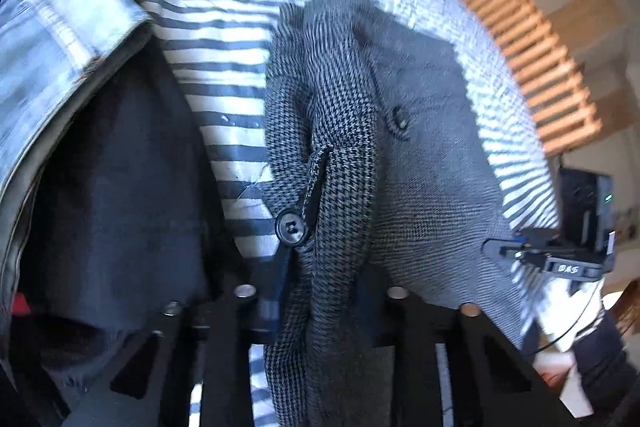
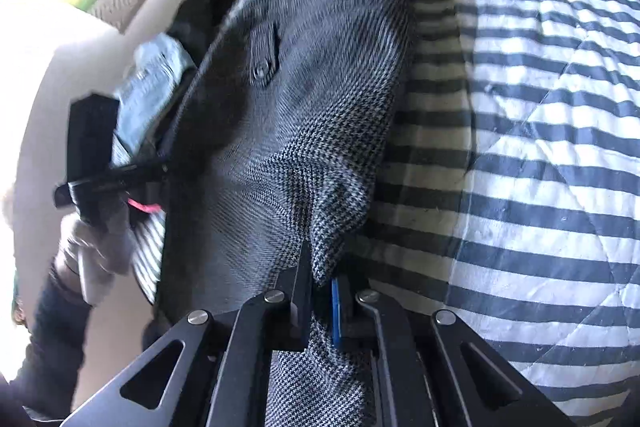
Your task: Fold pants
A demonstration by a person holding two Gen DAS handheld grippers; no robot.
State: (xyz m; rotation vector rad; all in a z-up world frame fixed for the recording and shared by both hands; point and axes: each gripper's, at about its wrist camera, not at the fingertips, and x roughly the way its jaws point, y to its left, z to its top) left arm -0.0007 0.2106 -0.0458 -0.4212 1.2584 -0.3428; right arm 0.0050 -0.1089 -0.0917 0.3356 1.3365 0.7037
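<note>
With the grey houndstooth woven pants (image 1: 332, 187) clamped at the waistband by both the left gripper (image 1: 320, 307) and right gripper (image 2: 320, 291), the grasping step appears done, and a joint lift off the striped quilted bedcover (image 2: 520, 147) seems called for next.

The pants (image 1: 320, 187) hide the left gripper's (image 1: 320, 307) fingertips; folded denim (image 1: 60, 39) is blurred, edge-cropped.

We see a bed covered by a quilted blue-and-white striped bedspread (image 2: 540, 147). Directly on it lie grey houndstooth pants (image 1: 420, 167), bunched toward the near edge, and, just beside them, a pile of dark and pale-blue garments (image 1: 100, 127).
</note>
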